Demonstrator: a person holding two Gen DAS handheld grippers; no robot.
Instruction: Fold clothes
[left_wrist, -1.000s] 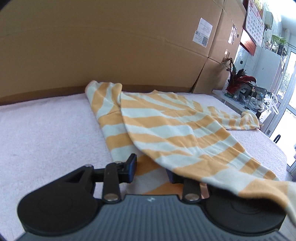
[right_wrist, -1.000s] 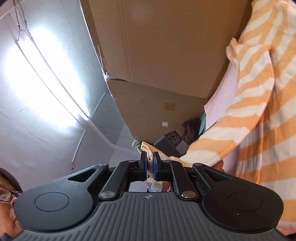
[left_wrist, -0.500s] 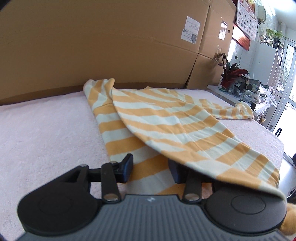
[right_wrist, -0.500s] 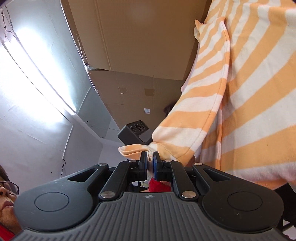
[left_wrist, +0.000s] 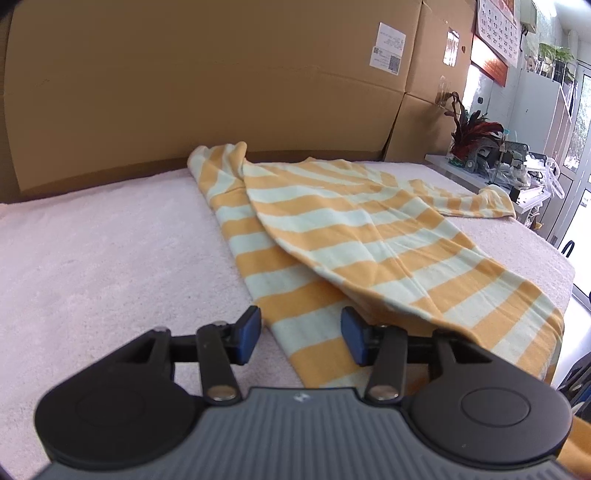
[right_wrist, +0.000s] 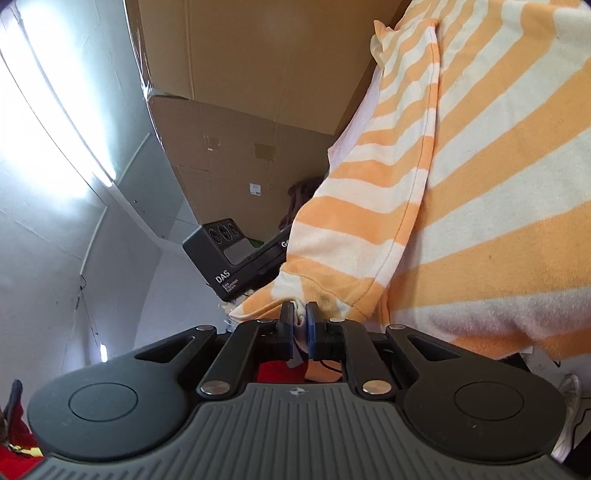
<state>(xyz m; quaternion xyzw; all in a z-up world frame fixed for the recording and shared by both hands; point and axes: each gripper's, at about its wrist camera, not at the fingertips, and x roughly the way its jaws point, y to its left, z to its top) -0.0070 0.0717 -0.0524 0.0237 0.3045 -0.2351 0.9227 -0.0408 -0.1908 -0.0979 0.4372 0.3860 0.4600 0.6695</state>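
The left gripper (left_wrist: 301, 334) is hovering released over the orange-and-white striped knit garment (left_wrist: 354, 236) on pink terry cloth (left_wrist: 110, 251); the right gripper (right_wrist: 300, 325) is clenching seemingly its hem.

Left gripper (left_wrist: 301, 336) jaws spread wide, low over pink towel surface (left_wrist: 110, 251); orange-striped garment (left_wrist: 369, 236) folded over itself, hem between fingers. Cardboard boxes (left_wrist: 221, 81) behind.

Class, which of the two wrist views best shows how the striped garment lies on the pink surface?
The left wrist view: the striped garment lies spread across the pink surface, one layer folded over. The right wrist view shows only a close stretch of it, pinched in the right gripper.
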